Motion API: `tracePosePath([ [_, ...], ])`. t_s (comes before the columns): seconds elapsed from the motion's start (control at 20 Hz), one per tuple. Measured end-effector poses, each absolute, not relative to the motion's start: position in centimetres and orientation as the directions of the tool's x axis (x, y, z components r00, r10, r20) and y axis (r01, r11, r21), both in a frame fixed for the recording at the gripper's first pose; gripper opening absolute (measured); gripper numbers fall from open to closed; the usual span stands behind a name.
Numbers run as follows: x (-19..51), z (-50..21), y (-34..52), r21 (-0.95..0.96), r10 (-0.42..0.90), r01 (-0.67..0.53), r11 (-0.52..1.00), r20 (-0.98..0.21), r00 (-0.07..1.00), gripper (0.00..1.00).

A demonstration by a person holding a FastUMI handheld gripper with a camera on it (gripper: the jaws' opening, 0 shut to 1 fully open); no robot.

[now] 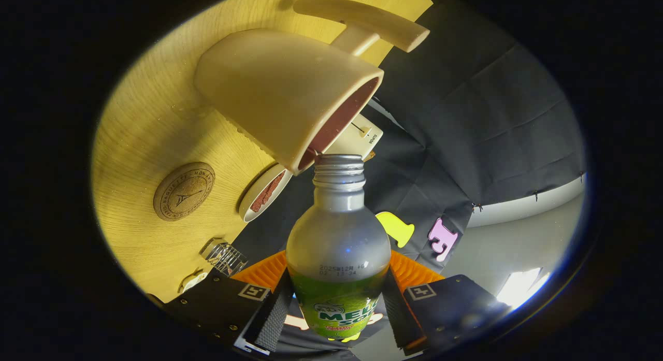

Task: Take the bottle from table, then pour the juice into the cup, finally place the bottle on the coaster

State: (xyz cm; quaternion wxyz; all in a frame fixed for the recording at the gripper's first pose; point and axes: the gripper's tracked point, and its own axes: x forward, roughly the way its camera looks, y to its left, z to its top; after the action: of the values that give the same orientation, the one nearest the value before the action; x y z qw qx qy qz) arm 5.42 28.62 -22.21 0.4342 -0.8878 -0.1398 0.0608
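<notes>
My gripper [336,293] is shut on the bottle [337,236], a silver bottle with a green label and an open threaded neck, both fingers pressing its sides. The bottle is tipped so its mouth touches the rim of the cream cup [282,86], whose inside is dark red. The cup has a long cream handle [362,20] on its far side. The round cork coaster [184,191] lies on the yellow wooden table [145,128], beside the cup and away from the bottle. No stream of juice shows at the mouth.
A small round dish with a red inside [264,192] lies under the cup's rim near the table edge. A cream card [362,135] sits behind the cup's mouth. A clear ridged object [224,257] rests on the table by my fingers.
</notes>
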Motion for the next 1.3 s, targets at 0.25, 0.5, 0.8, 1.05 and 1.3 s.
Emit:
tracePosePath([
  [0.25,5.6,-22.3,28.3,-0.810,0.289,0.177,-0.559,0.010,0.957,0.81],
  [0.5,5.7,-22.8,27.8,-0.846,0.276,0.140,-0.515,-0.009,0.961,0.81],
  [0.8,6.1,-23.5,27.3,-0.896,0.270,0.097,-0.434,-0.027,0.962,0.81],
  [1.05,5.4,-24.6,27.2,-0.939,0.264,0.042,-0.341,-0.052,0.963,0.81],
  [1.3,5.6,-24.2,27.6,-0.978,0.252,-0.023,-0.207,-0.076,0.965,0.81],
])
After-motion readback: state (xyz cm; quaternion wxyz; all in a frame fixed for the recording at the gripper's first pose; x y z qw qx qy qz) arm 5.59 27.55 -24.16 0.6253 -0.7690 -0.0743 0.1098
